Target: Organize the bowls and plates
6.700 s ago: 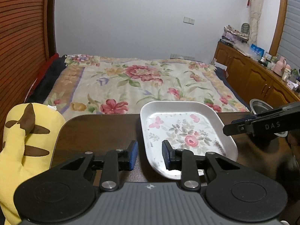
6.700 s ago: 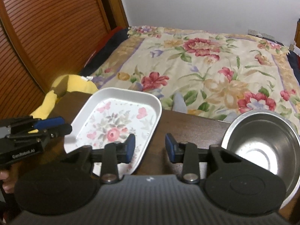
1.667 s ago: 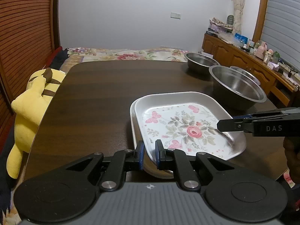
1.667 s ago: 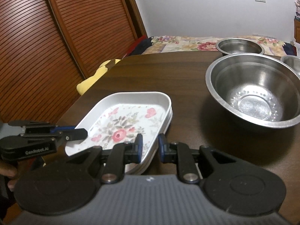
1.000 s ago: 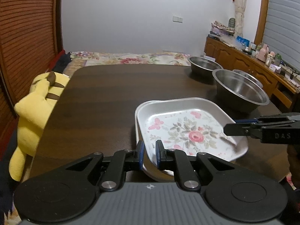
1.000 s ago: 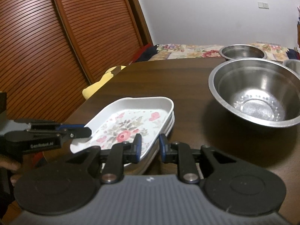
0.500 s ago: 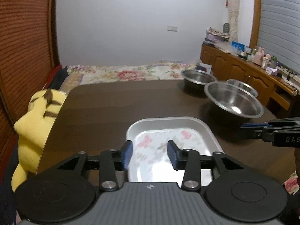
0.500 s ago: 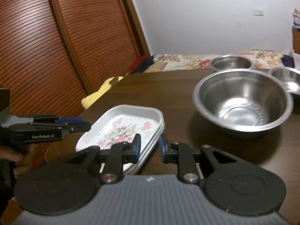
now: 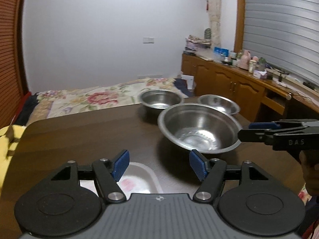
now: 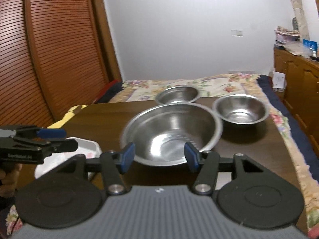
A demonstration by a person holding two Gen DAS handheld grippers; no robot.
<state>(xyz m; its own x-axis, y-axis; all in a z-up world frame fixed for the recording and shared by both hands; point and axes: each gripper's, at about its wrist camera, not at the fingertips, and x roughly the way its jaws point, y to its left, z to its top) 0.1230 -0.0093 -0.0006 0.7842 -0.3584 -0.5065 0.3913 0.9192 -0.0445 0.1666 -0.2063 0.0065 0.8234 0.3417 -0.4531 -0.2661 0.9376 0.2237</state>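
Two floral plates (image 9: 139, 179) lie stacked on the dark table (image 9: 79, 135), just under my left gripper (image 9: 159, 164). Its jaws are opening with nothing between them. A large steel bowl (image 9: 199, 127) stands ahead to the right, with two smaller steel bowls (image 9: 161, 99) (image 9: 218, 102) behind it. My right gripper (image 10: 159, 157) faces the large bowl (image 10: 171, 131). Its jaws are opening too, and the bowl's near wall shows beyond the gap, untouched. The plate stack (image 10: 85, 149) lies to its left, under the left gripper (image 10: 65, 139). The right gripper (image 9: 246, 130) reaches in beside the large bowl's rim.
A yellow plush toy (image 9: 8, 139) leans at the table's left edge. Beyond the far edge is a bed with a floral cover (image 9: 89, 97). Wooden cabinets (image 9: 239, 83) with clutter on top run along the right wall. Slatted wooden doors (image 10: 49, 59) stand on the left.
Both grippers have let go of the top floral plate, opened, and drawn back and up. Both views have swung right from the plates to the steel bowls.
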